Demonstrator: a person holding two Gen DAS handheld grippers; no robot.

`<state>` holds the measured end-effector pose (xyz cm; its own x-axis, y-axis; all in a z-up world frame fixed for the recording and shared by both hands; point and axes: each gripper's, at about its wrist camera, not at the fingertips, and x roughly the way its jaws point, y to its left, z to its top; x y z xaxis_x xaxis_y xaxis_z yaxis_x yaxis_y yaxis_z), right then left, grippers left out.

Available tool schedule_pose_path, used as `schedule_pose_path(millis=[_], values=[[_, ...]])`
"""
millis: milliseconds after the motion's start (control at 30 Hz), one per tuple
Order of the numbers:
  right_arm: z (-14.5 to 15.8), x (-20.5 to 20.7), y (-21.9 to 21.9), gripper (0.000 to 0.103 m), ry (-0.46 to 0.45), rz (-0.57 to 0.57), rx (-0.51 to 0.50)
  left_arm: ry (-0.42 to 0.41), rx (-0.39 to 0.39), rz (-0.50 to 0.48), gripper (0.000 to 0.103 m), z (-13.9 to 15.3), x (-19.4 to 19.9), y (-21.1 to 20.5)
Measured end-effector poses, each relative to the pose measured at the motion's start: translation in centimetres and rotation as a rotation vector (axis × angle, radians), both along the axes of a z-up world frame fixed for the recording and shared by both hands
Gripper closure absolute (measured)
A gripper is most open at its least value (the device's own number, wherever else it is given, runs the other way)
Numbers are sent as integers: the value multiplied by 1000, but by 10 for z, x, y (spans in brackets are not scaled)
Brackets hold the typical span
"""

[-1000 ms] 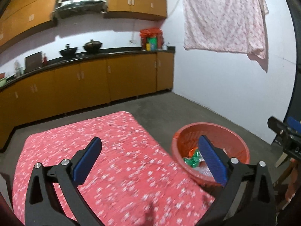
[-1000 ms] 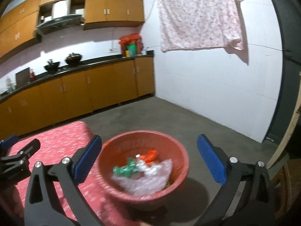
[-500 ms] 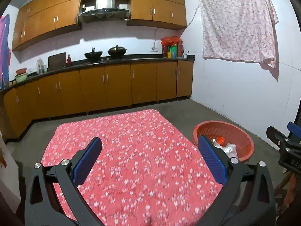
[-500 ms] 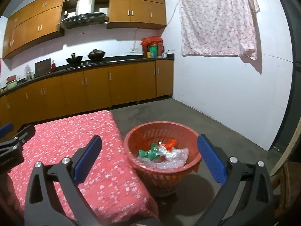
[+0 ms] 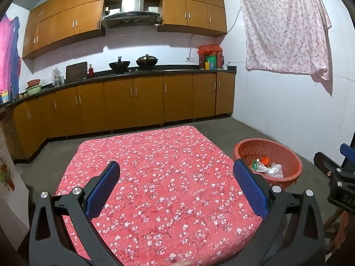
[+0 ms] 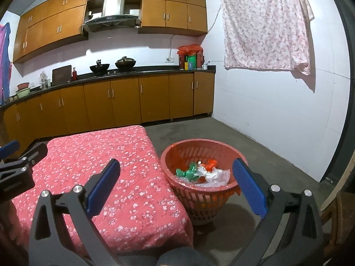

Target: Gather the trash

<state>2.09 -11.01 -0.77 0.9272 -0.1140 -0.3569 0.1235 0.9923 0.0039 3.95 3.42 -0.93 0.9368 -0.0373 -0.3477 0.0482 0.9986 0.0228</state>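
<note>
My left claw [image 5: 175,171] hangs over the table, fingers spread wide, nothing between the blue pads [image 5: 103,188]. My right claw [image 6: 176,170] is the same: wide apart, empty, held above the table's right edge with the basket showing between its fingers. The table wears a red cloth with small white blossoms [image 5: 159,173]; its top is bare cloth from the near edge to the far one. The red plastic basket [image 6: 199,196] stands on the grey concrete floor [image 6: 221,130] just beside the table's right edge, near its near-right corner, upright, with slotted walls. In it lies the collected trash: crumpled clear plastic [image 6: 216,175], green wrappers [image 6: 188,171] toward the left, and an orange scrap [image 6: 210,163] behind them, all heaped low against the near wall of the basket. From the left view the same basket [image 5: 290,157] sits off the table's right edge, and the black frame of my other claw shows at the right border of that view. Likewise the left claw's frame shows at the left border of the right view, over the table's left side. Beyond the table's far edge: a run of brown lower cabinets [image 5: 144,102] under a dark counter, two black pots [image 5: 133,63] on the hob, wall cabinets and a steel hood [image 5: 132,11] above. A pale flowered cloth [image 6: 266,26] hangs on the white right-hand wall. At the bottom edge of the right view, a dark rounded shape I cannot make out.
</note>
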Motion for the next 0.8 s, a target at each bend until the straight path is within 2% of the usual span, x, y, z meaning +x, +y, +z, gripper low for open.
schedule_pose_path(millis=[800], values=[[-6, -6, 3, 4, 9, 12, 20, 14, -7, 5, 2, -7, -10, 7]])
